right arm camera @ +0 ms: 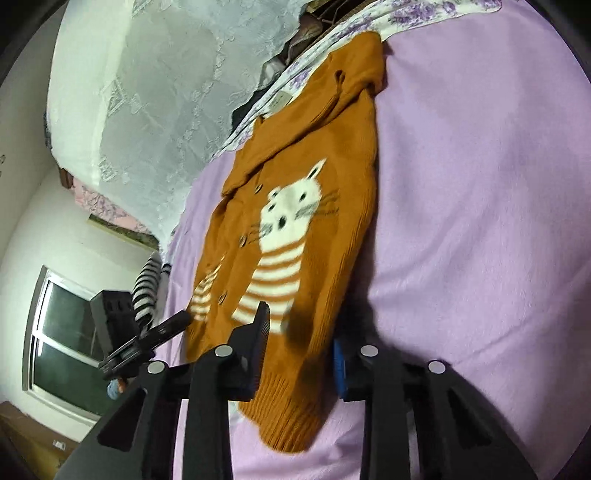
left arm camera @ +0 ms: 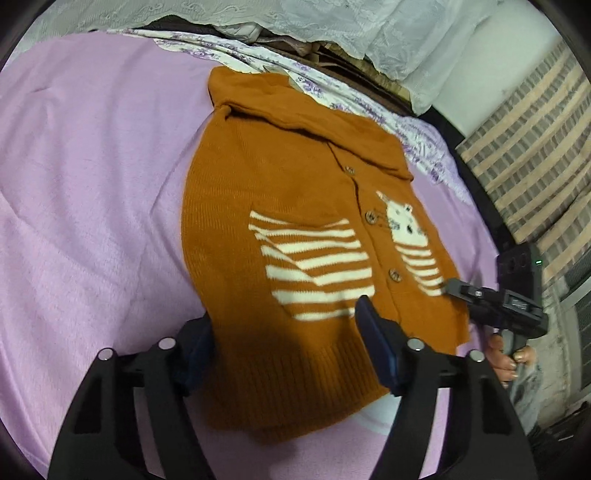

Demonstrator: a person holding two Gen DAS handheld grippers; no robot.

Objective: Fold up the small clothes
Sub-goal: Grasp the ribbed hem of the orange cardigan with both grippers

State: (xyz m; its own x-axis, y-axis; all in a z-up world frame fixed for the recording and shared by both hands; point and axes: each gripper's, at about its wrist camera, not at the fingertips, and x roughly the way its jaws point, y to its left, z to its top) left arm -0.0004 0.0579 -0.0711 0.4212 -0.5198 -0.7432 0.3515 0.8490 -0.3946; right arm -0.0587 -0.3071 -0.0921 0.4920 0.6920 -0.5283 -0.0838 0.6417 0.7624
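An orange knitted sweater (left arm camera: 280, 177) with buttons, a white cat and cream stripes lies flat, front up, on a pink blanket (left arm camera: 92, 184). My left gripper (left arm camera: 282, 314) straddles the ribbed hem at the sweater's left bottom corner. Its jaws stand wide, the left finger at the cloth's edge and the right finger on top of the knit. My right gripper (right arm camera: 301, 325) straddles the other bottom corner of the sweater (right arm camera: 332, 155), jaws narrow, with the knit between the fingers and no firm pinch showing. The right gripper (left arm camera: 452, 288) rests at the sweater's right edge in the left wrist view. The left gripper (right arm camera: 177, 321) appears at the hem's far side in the right wrist view.
A floral sheet (left arm camera: 332, 85) and white lace cloth (left arm camera: 369, 26) border the blanket's far side. A person's hand (left arm camera: 506, 358) holds the right gripper's handle. A striped cloth (right arm camera: 147, 288), a window (right arm camera: 62, 350) and a cardboard box (right arm camera: 33, 439) lie beyond the blanket (right arm camera: 480, 221).
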